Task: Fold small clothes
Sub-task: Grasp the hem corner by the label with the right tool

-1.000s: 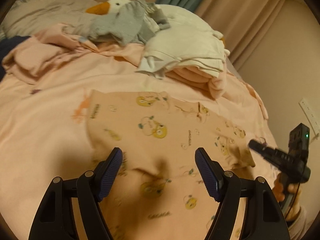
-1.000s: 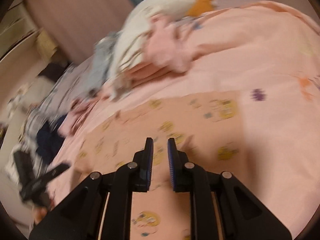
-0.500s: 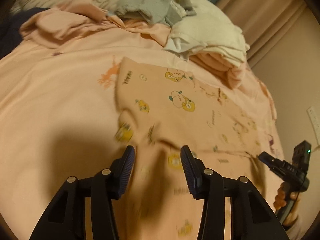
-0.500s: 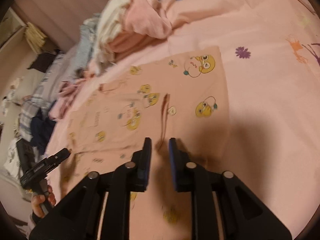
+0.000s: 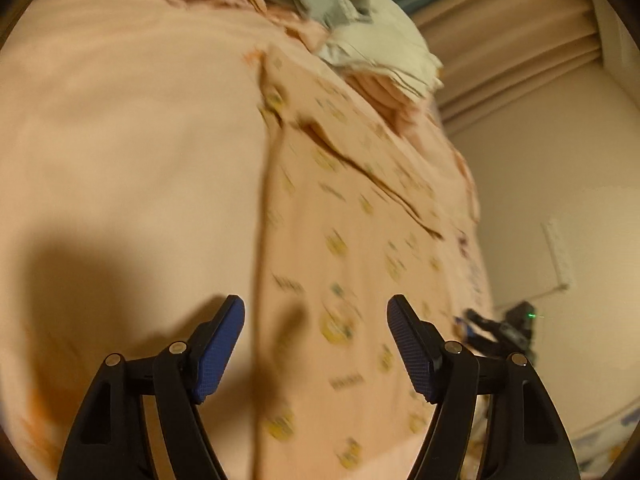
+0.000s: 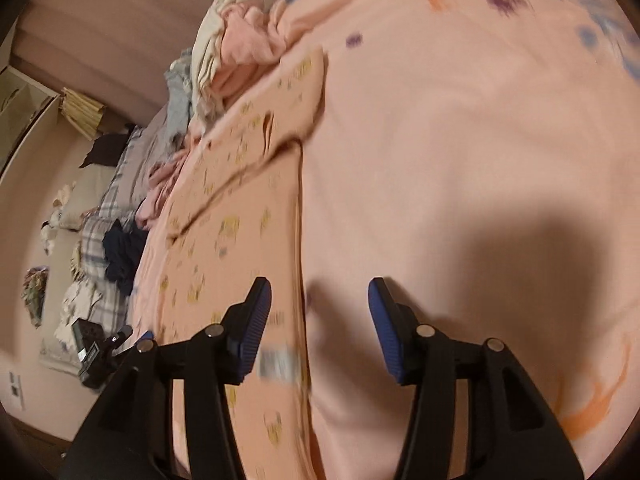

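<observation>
A small peach garment [image 5: 344, 240] printed with yellow cartoon figures lies flat on the pink bed sheet, folded lengthwise with a straight edge on its left. My left gripper [image 5: 316, 340] is open and empty, just above the garment's near left edge. In the right wrist view the same garment [image 6: 236, 240] lies left of centre. My right gripper [image 6: 320, 320] is open and empty over the garment's right edge, near a white label [image 6: 278, 364]. The right gripper also shows in the left wrist view [image 5: 500, 332], the left one in the right wrist view [image 6: 100, 348].
A pile of unfolded clothes, white [image 5: 380, 48], grey and pink, lies at the far end of the garment. More clothes and plaid bedding [image 6: 100, 240] lie left of the bed. Curtains [image 5: 500, 40] and a wall stand to the right. Pink sheet [image 6: 460, 160] spreads beside the garment.
Both grippers have opened wide; the right one was nearly shut before. Both views have swung along the garment's edges, and the garment now lies as a narrower, folded strip.
</observation>
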`<state>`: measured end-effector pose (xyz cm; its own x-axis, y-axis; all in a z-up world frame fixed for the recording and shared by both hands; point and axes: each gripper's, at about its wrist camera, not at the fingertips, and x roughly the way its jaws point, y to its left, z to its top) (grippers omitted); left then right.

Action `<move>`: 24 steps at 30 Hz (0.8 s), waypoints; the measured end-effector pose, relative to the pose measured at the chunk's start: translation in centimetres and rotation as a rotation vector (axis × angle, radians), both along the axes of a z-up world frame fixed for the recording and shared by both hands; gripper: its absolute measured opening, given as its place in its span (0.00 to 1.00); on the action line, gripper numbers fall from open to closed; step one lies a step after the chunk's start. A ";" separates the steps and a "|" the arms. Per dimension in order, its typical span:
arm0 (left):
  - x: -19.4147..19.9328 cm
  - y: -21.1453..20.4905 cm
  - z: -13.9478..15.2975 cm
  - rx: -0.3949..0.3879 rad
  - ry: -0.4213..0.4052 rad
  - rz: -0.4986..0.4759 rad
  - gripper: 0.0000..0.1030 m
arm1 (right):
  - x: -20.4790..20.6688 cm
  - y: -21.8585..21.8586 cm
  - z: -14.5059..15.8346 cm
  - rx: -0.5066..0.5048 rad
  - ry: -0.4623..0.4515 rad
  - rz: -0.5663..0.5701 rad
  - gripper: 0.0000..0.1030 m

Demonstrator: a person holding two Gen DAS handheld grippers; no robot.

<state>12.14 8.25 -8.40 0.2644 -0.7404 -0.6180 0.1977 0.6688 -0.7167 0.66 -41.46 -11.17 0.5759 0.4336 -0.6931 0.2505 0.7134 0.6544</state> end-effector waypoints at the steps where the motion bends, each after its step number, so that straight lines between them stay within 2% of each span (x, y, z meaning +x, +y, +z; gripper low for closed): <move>1: -0.5 -0.4 -0.3 -0.002 0.010 -0.011 0.70 | -0.5 0.4 -0.2 0.011 0.000 0.012 0.50; 3: -1.5 -0.9 -0.6 0.017 0.016 -0.028 0.70 | -1.4 1.4 -0.2 0.019 -0.004 0.043 0.50; 8: -3.0 -1.5 -1.2 -0.006 0.011 -0.051 0.70 | -2.1 3.0 -0.4 0.057 -0.014 0.095 0.51; 18: -1.2 -3.9 -1.7 -0.048 0.026 -0.087 0.70 | 1.7 4.1 -1.2 0.100 -0.034 0.108 0.52; 24: -3.4 -3.7 -1.7 -0.054 0.015 -0.151 0.70 | 0.3 5.1 -0.7 0.087 -0.026 0.157 0.51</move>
